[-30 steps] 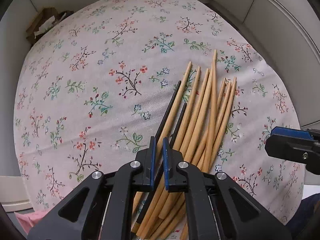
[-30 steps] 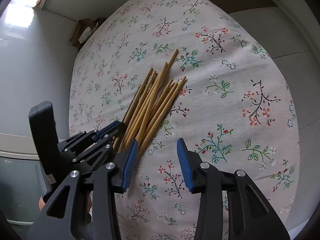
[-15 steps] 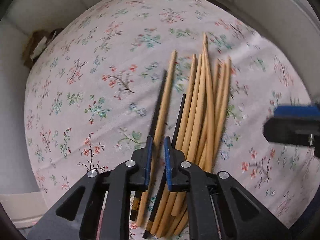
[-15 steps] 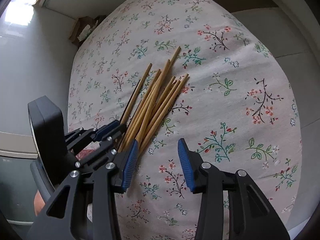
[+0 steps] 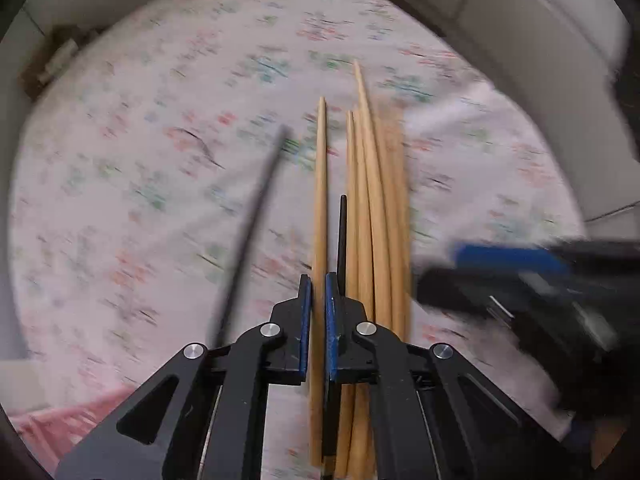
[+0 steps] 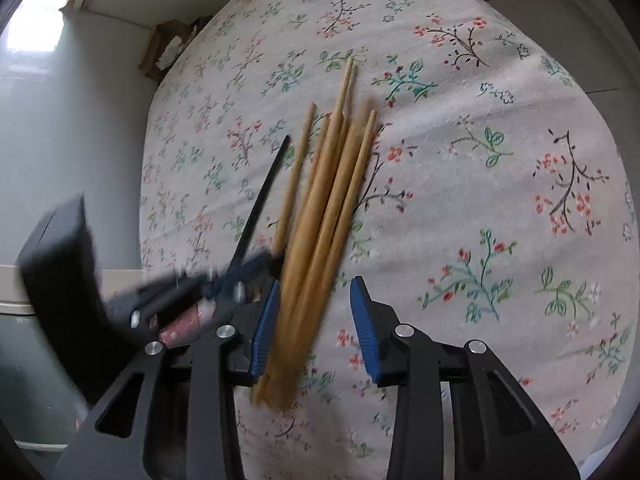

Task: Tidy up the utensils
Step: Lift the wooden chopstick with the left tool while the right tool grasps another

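Observation:
Several wooden chopsticks (image 6: 332,184) lie in a loose bundle on the floral tablecloth (image 6: 480,160). My left gripper (image 5: 316,280) points steeply down, shut on a single wooden chopstick (image 5: 321,184) that runs between its blue pads. One black chopstick (image 5: 248,232) lies angled off to the left, blurred, and a second black chopstick (image 5: 343,232) lies just right of the jaws. My right gripper (image 6: 315,284) straddles the bundle's near ends and its jaws are closing. The bundle lies against its left pad, with a gap to the right pad. The left gripper (image 6: 240,276) shows blurred beside it.
A brown cardboard box (image 6: 168,48) sits beyond the table's far left corner. A pink patterned cloth (image 5: 60,412) shows at the near left edge. White cabinet fronts (image 5: 540,40) run behind the table. The right gripper (image 5: 500,276) appears blurred to the right of the bundle.
The black chopstick has swung left, away from the wooden bundle. My right gripper has dropped over the bundle's near ends and its jaws have narrowed. The left gripper stays shut.

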{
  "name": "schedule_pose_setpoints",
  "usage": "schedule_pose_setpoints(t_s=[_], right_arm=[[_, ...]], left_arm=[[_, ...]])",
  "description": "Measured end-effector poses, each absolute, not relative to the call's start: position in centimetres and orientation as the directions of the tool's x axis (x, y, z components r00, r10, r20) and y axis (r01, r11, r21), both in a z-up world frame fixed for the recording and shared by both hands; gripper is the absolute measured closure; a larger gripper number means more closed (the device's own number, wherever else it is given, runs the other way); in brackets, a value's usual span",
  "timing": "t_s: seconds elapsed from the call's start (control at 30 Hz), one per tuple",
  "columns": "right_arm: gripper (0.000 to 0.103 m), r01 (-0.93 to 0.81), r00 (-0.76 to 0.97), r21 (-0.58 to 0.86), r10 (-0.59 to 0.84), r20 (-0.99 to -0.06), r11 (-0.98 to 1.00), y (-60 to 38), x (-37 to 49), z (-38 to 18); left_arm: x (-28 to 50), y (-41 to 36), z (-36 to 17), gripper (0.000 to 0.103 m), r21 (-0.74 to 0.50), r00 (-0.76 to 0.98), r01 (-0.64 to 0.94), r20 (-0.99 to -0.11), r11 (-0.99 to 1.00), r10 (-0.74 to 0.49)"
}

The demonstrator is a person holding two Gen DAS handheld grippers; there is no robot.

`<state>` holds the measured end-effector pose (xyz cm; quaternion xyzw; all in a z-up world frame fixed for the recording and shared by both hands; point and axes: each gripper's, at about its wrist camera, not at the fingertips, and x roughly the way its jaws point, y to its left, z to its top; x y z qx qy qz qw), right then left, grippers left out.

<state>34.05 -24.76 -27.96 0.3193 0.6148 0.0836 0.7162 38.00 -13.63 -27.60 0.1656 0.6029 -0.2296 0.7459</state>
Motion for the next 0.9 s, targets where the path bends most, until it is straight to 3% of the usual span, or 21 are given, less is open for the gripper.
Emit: schedule_pose_setpoints(t_s=[0.13, 0.27, 0.5, 0.7, 0.9], right_arm=[[0.086, 0.262, 0.208, 0.509, 0.467, -0.859, 0.82, -24.2, 34.7, -29.1], [0.095, 0.213, 0.202, 0.464, 0.426, -0.882, 0.86, -23.4, 34.7, -28.5], [0.095, 0.165, 0.197, 0.448, 0.415, -0.888, 0.879, -23.4, 34.1, -27.4], [0.095, 0.131, 0.212, 0.444, 0.413, -0.886, 0.886, -24.2, 33.8, -26.6], [0.093, 0.153, 0.139, 0.441, 0.423, -0.896, 0.884, -24.6, 33.9, -28.3]], left_arm=[[38.3, -13.4, -27.8, 0.097, -0.096, 0.146, 0.516, -0.969, 0.851, -0.197], [39.9, -11.9, -27.1, 0.097, -0.129, 0.174, 0.466, -0.957, 0.875, -0.234], [40.3, -9.8, -23.9, 0.097, -0.162, 0.228, 0.462, -0.928, 0.872, -0.294], [33.7, -8.2, -20.4, 0.097, -0.219, 0.267, 0.457, -0.891, 0.862, -0.368], [33.4, -9.6, -20.5, 0.097, -0.241, 0.268, 0.469, -0.878, 0.85, -0.397]])
